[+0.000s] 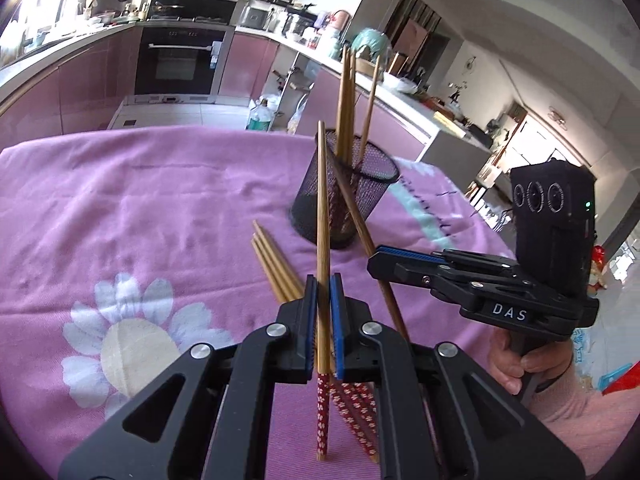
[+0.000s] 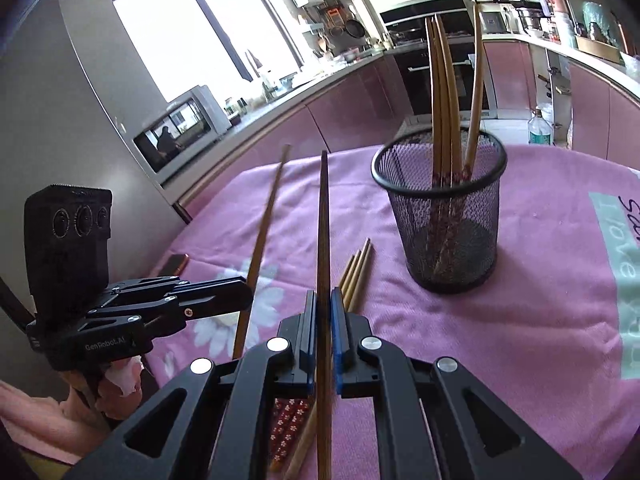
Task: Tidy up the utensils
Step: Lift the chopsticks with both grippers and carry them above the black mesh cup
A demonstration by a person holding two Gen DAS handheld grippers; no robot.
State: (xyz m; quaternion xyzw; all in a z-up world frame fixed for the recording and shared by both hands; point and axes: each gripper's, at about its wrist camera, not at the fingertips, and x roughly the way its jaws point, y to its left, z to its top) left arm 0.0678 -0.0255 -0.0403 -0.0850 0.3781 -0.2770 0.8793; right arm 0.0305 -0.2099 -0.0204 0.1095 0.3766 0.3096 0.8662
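My left gripper point(image 1: 323, 282) is shut on a wooden chopstick point(image 1: 321, 200) that stands nearly upright, its red flowered end hanging below the jaws. To its right, my right gripper point(image 1: 376, 259) is shut on a second chopstick point(image 1: 352, 204), tilted in front of the black mesh cup point(image 1: 348, 200). In the right wrist view the right gripper point(image 2: 323, 300) pinches its chopstick point(image 2: 323, 220), and the left gripper point(image 2: 245, 294) holds the other chopstick point(image 2: 264, 228). The mesh cup point(image 2: 444, 220) holds several chopsticks point(image 2: 442, 100). Three loose chopsticks point(image 1: 276, 268) point(image 2: 357, 270) lie on the cloth.
A pink flowered cloth point(image 1: 140, 208) covers the table. A phone point(image 2: 174, 264) lies near the cloth's left edge. Kitchen counters, an oven point(image 1: 180, 60) and a water bottle point(image 1: 260, 114) on the floor lie beyond the table's far edge.
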